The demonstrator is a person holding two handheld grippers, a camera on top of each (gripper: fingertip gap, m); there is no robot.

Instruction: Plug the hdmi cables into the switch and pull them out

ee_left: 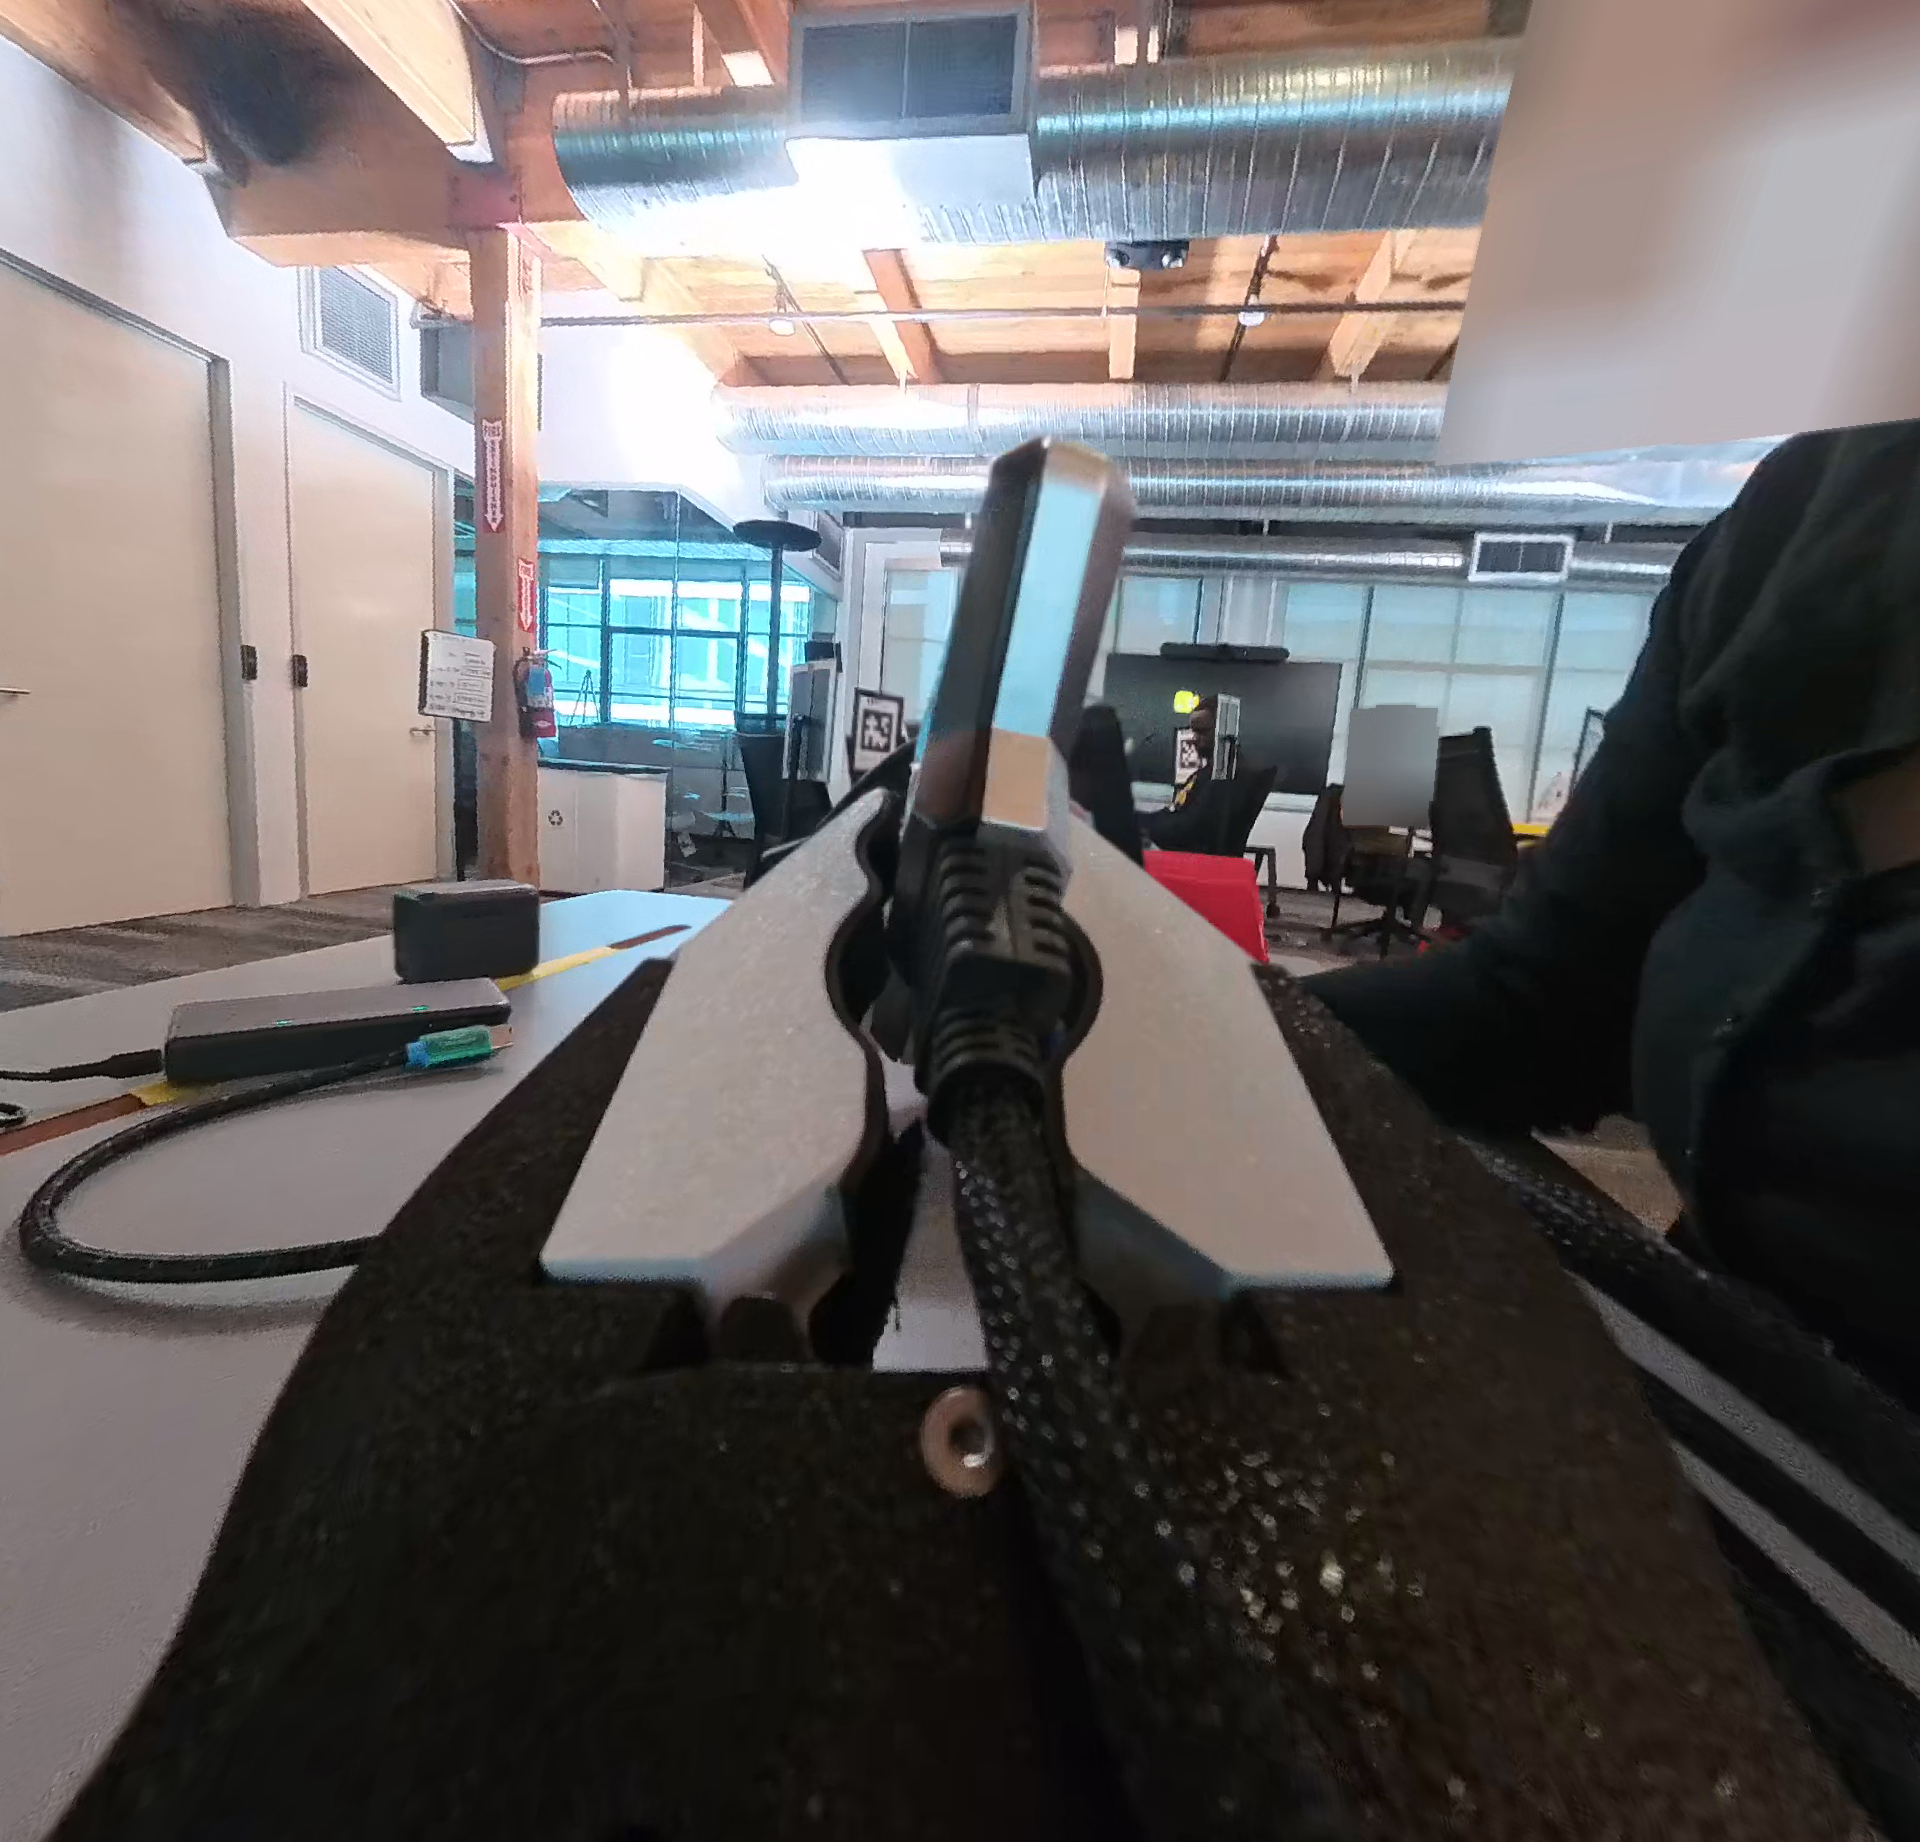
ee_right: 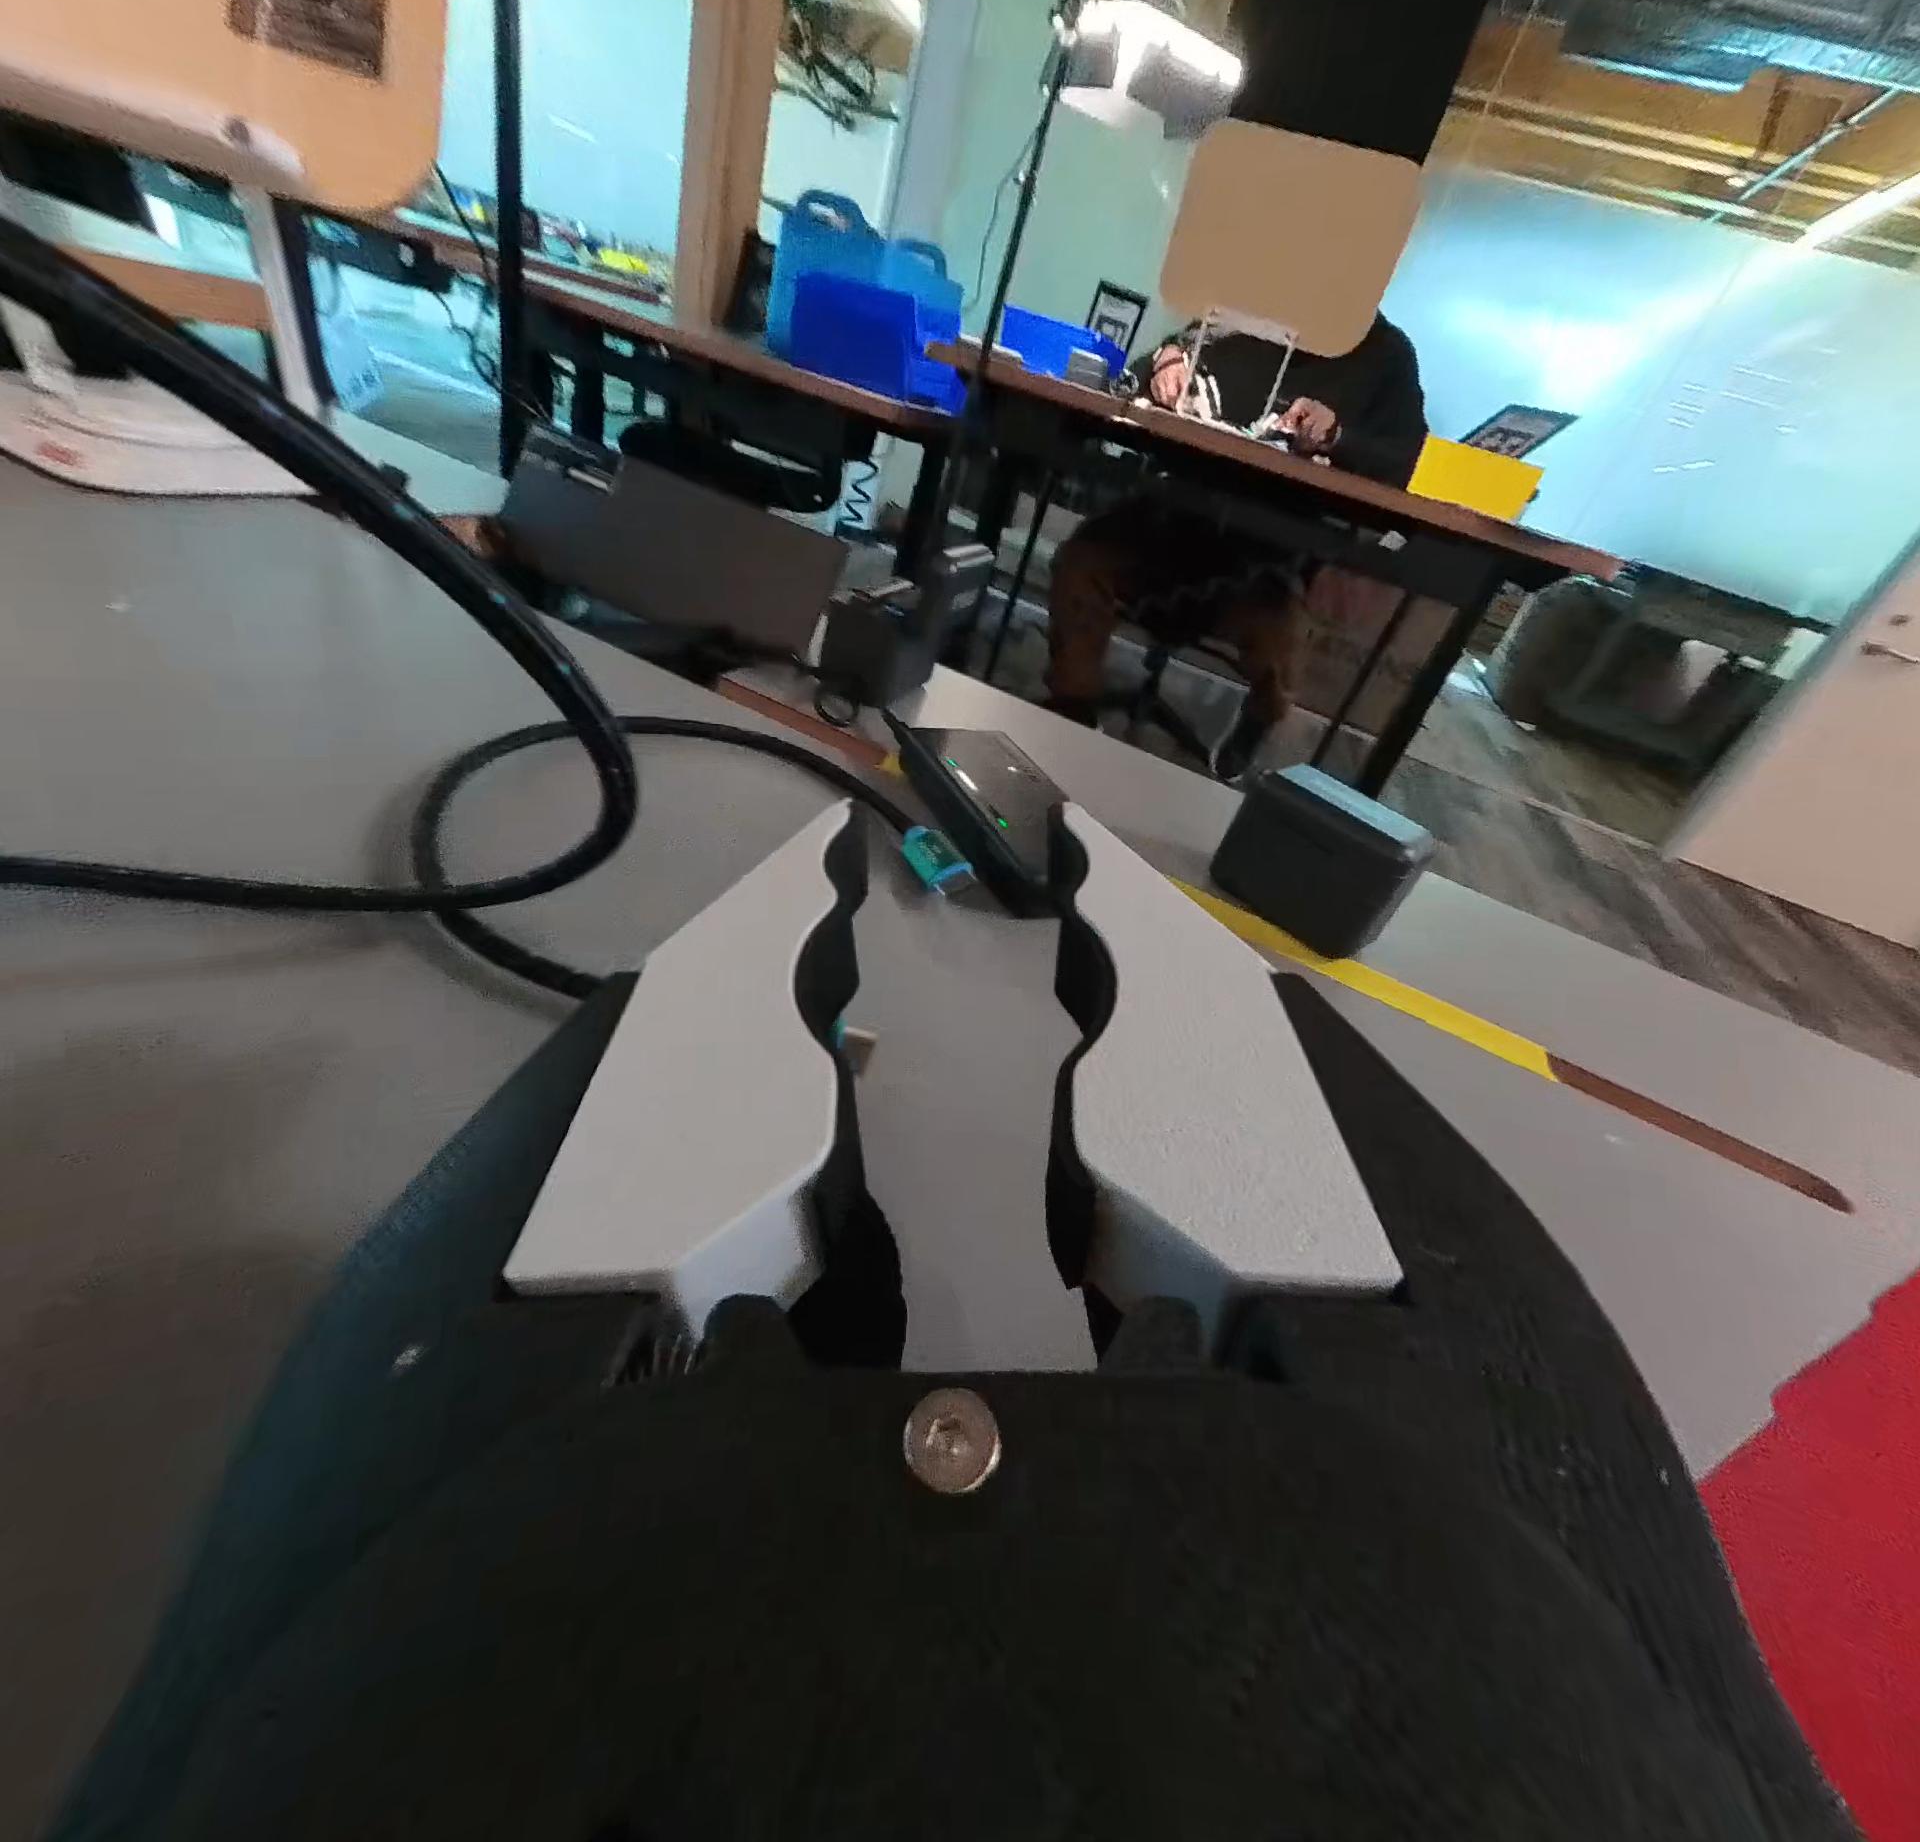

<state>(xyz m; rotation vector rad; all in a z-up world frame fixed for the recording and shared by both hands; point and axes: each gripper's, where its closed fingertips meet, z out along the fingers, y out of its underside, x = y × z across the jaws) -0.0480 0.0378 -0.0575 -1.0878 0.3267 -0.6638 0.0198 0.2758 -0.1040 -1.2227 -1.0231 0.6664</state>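
In the left wrist view my left gripper is shut on the black strain relief of an HDMI cable plug. The plug's long silver housing points up and away. Its braided cable runs back over the gripper. The black switch, with green lights, lies on the table to the left, with a teal plug beside it. In the right wrist view my right gripper is open and empty above the table. The switch and teal plug lie just beyond its fingertips. Another small plug tip peeks out under the left finger.
A black box stands right of the switch, also seen in the left wrist view. Black cables loop over the grey table. Yellow tape crosses it. A person's dark sleeve is at the right. The left gripper's tips are roughly 25 cm from the right gripper's.
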